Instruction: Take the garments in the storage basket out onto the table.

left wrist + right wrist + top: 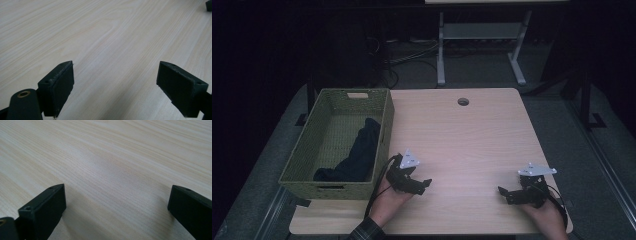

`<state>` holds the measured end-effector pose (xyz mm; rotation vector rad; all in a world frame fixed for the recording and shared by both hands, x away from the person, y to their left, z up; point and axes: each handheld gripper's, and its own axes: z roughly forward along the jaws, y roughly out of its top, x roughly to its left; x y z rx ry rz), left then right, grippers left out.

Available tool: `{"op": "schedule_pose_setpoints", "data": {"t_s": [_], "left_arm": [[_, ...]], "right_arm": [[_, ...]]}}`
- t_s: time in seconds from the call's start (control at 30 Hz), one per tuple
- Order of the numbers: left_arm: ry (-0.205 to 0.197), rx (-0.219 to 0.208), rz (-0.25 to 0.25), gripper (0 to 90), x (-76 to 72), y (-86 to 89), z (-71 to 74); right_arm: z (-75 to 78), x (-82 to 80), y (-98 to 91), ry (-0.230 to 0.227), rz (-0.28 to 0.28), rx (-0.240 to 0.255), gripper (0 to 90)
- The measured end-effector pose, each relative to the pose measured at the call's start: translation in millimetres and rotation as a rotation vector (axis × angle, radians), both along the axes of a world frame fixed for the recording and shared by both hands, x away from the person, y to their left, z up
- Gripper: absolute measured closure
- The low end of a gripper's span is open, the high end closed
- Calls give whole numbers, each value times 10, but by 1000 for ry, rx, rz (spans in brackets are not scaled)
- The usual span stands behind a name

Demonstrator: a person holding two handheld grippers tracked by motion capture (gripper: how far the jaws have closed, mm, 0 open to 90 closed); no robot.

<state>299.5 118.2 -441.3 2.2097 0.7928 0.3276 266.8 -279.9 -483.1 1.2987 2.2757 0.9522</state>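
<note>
The dark cloth (354,152) lies slumped in the green basket (384,131) — likely soft, light, limp; pinch a raised fold; both the left gripper (426,184) and right gripper (504,194) hover unclenched, holding nothing, over the table (472,140).

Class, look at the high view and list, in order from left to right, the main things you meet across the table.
Green woven basket with a dark cloth in it → left gripper → round hole in the table → right gripper.

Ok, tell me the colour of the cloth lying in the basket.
Dark navy, nearly black; the cloth shows best in the high view, inside the green woven basket.
</note>
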Motion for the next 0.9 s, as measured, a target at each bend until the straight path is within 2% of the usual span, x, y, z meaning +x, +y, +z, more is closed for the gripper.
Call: {"op": "schedule_pose_setpoints", "data": {"t_s": [0.1,0.2,0.33,0.43,0.9], "left_arm": [[6,-14,-2,139,8,-3,20],[-9,0,-4,139,3,-14,46],[-6,-22,-2,139,12,-3,91],[-9,-16,-5,139,15,-11,115],[-1,-48,-18,142,27,-10,227]], "right_arm": [[0,0,1,0,-1,1,13],[0,0,1,0,0,1,13],[0,0,1,0,-1,1,13],[0,0,1,0,0,1,13],[0,0,0,0,0,1,13]]}}
